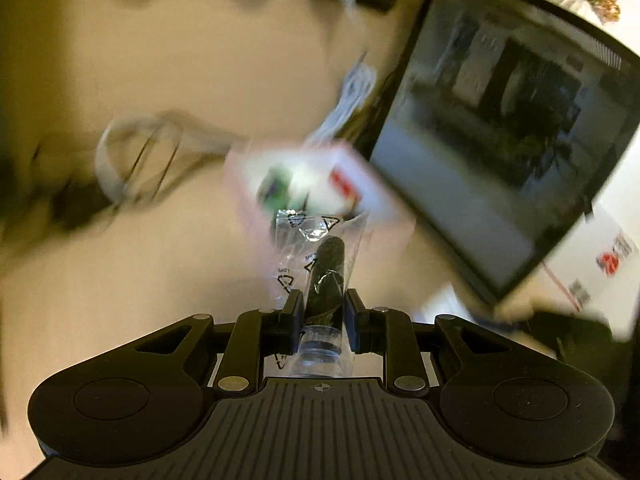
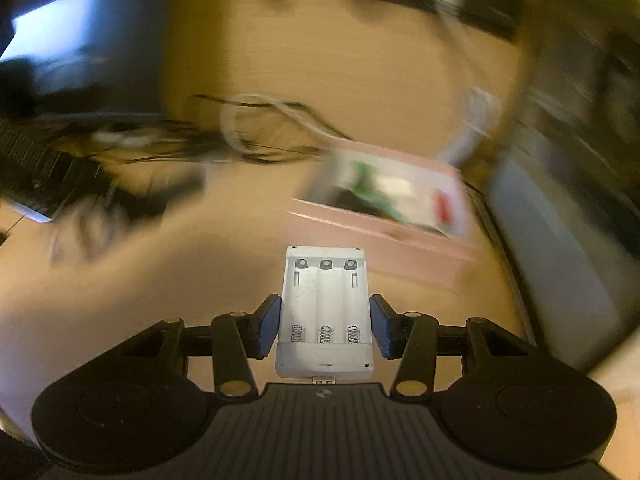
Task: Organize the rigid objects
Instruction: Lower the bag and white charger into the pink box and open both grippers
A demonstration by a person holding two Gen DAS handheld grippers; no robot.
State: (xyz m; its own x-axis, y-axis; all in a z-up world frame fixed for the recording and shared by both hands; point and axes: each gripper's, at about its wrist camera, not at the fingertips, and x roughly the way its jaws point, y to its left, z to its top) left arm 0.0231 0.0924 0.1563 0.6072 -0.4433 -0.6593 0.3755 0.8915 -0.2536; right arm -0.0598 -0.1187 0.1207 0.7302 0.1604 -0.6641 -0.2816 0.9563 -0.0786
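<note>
Mid-task: left hand-held gripper [image 1: 322,312] grips a bagged black part [image 1: 325,276], right hand-held gripper [image 2: 325,322] clamps a white battery holder [image 2: 325,312], neither yet in the pink box [image 2: 400,216].

You get warm, dim light. Both views smear with motion blur; only the grippers stay sharp. Fisheye bends the edges.

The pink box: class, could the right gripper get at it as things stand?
Probably yes. The pink box lies just ahead with bare desk between, but the right gripper is shut on a white battery holder, so it could only drop that in.
</note>
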